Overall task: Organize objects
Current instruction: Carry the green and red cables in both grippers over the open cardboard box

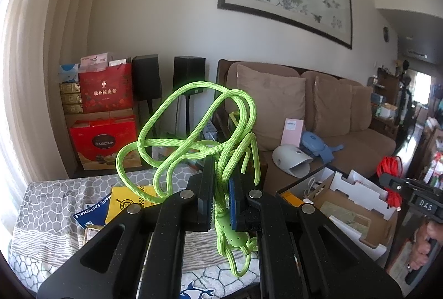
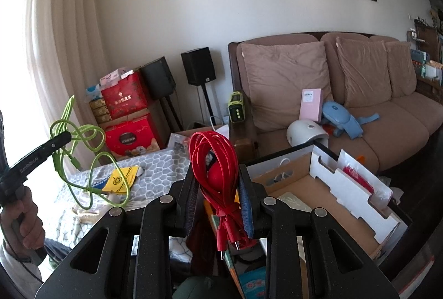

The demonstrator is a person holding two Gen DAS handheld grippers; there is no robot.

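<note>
While both hands hold level above the counter [image 1: 49, 205], I count two cable bundles, one per tongs. My left tongs [image 1: 221, 205] are clamped on the green cable [image 1: 193, 130]: braided, lime, loose loops springing up and out ahead of the pads, with a perforated green strap and a tail hanging below the jaws. My right tongs [image 2: 218, 196] are clamped on the red cable [image 2: 216, 160]: smooth, thinner, coiled into a tight upright hank, plug ends dangling under the pads. Both bundles are off the surface, in the air. The counter has a grey stone-pattern cloth with one yellow packet [image 2: 121, 178] and one blue booklet [image 1: 91, 211] on it. One open cardboard box [image 2: 332, 188] with a white divider sits to the right, beside the sofa [image 2: 387, 119]. Two black speakers [image 2: 198, 65] stand by the wall.
</note>
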